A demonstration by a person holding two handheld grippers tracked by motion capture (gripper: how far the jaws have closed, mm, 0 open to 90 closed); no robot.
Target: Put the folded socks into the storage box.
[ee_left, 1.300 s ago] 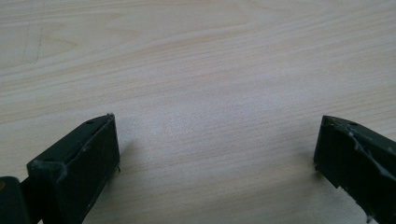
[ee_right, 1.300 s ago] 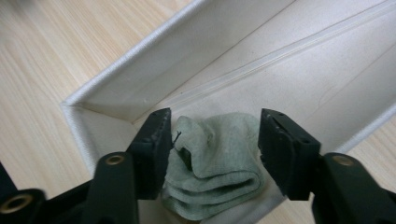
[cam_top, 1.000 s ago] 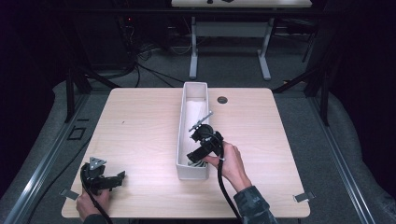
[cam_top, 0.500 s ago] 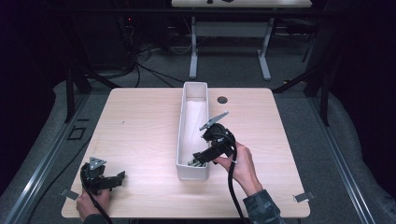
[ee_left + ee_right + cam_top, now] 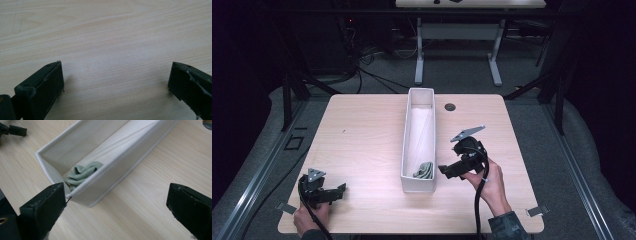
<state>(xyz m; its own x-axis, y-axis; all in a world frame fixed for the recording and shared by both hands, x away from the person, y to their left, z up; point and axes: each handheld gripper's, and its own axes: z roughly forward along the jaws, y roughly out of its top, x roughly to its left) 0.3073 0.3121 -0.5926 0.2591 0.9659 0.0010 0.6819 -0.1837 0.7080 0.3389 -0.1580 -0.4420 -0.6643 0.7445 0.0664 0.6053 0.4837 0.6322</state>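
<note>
A long, narrow white open-topped bin (image 5: 418,145) stands lengthwise down the middle of the pale wood-grain table (image 5: 362,140), and a crumpled sage-green cloth (image 5: 424,171) lies bunched on its floor at the end nearest the person. The right gripper (image 5: 443,171) hovers just beside the bin's right wall at that same near end, its jaws spread wide with nothing between them; in the right gripper view the cloth (image 5: 82,173) sits just inside the near corner of the bin (image 5: 117,160), the left-hand jaw of that view lies close to the bin's corner edge, and the other jaw stands over bare table. The left gripper (image 5: 343,188) rests well to the left of the bin, near the table's front edge, jaws likewise wide apart over plain wood (image 5: 110,45) and gripping nothing. The cloth seems placed, so the risk now lies mainly with the bin, which looks light and tall for its width: if the right gripper swings toward it, a jaw could catch the rim or wall and slide or tip the bin, spilling the cloth. The black cable (image 5: 477,200) trailing from the right gripper could also drag across the table near the bin. The cloth is loosely folded against the end wall, so a jolt could flip part of it over the rim.
</note>
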